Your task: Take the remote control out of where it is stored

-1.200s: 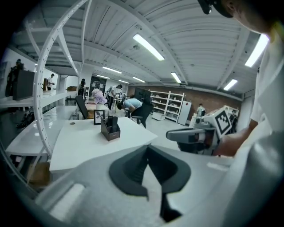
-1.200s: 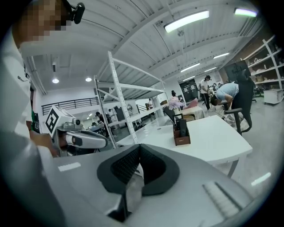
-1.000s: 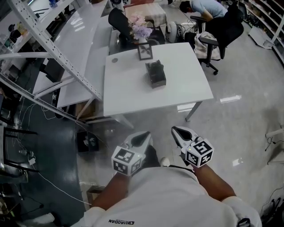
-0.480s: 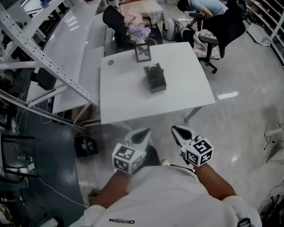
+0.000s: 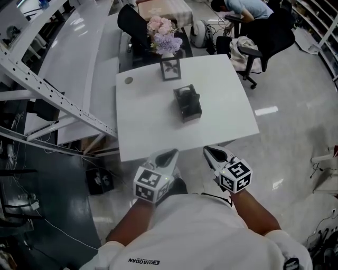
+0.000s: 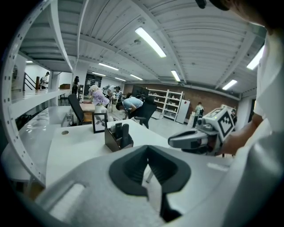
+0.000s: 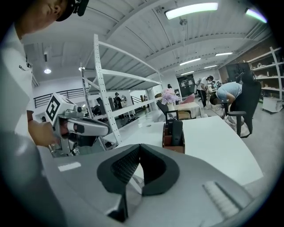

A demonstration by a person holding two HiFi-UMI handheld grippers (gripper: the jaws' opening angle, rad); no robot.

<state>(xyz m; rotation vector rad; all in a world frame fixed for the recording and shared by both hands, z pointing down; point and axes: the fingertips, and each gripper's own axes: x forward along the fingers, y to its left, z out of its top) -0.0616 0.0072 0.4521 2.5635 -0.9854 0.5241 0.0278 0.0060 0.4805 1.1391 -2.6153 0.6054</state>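
White table (image 5: 142, 126) is stretching out ahead of both tools, with its near edge just in front of their tips. I am holding the left tool (image 5: 168, 154) and the right tool (image 5: 209, 151) side by side, close to my body, and neither is touching the table. The left tool's jaws are sitting pressed together with nothing between them. The right tool's jaws are likewise closed and empty.

Well ahead of both tools, roughly midway between their lines, a dark holder (image 5: 187, 103) is standing on the table. The remote control (image 7: 177, 131) is standing upright inside that holder, beside another dark upright piece that I cannot identify.

Beyond the holder, farther from the tools, a picture frame (image 5: 170, 68) is standing, with pink and lilac flowers (image 5: 162, 32) behind it. Far off past the right tool, a person (image 5: 243, 8) is bending over beside a black office chair (image 5: 264, 31).
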